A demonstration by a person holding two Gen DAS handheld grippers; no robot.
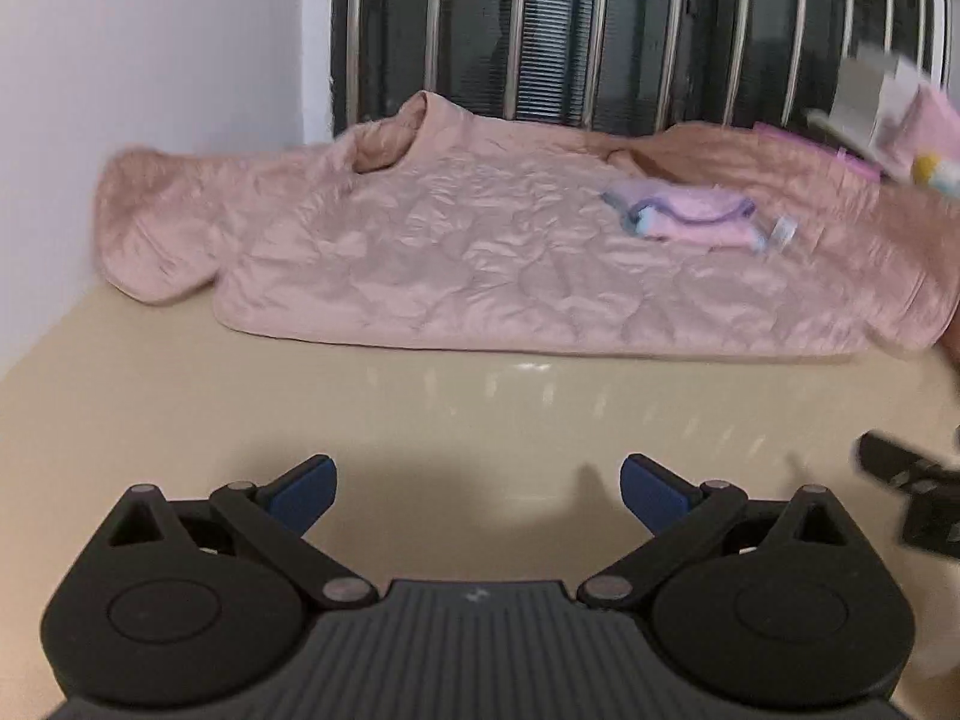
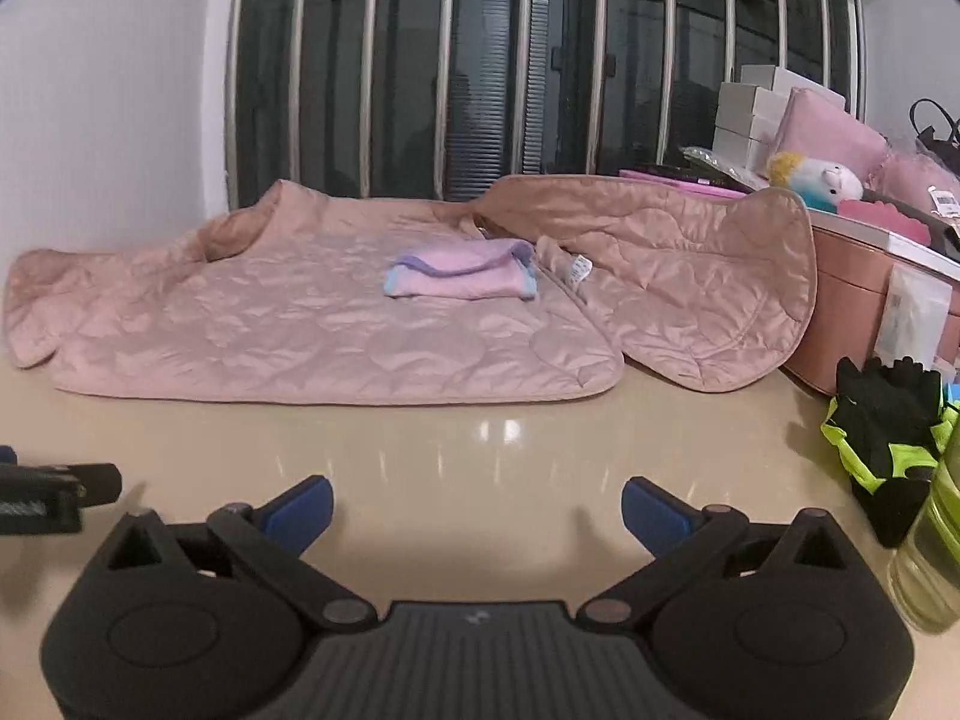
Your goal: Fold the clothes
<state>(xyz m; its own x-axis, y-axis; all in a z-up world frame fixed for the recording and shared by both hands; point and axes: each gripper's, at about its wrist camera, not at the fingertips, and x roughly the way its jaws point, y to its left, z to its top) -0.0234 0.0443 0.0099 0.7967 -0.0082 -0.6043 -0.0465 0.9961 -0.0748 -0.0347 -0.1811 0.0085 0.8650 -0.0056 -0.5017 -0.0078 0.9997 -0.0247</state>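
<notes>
Well beyond both spread jaws, quilted jacket (image 2: 312, 324) on table (image 2: 480, 450).

1. Jacket (image 2: 312, 324) spread flat on the table (image 2: 480, 450), taken as landmark; barred window (image 2: 480, 60) directly behind it.
2. Small folded cloth (image 2: 462, 276) lying on the jacket, toward its right half.
3. Right front panel (image 2: 690, 294) opened out to the right, leaning against a box (image 2: 852, 312).
4. Plush toy (image 2: 816, 180) on top of that box.
5. Gloves (image 2: 888, 420) and a bottle (image 2: 930, 552) right of the jacket, nearer the camera.
6. Left gripper (image 1: 478, 495) and right gripper (image 2: 477, 507) before the jacket, well apart from it, above bare table.
</notes>
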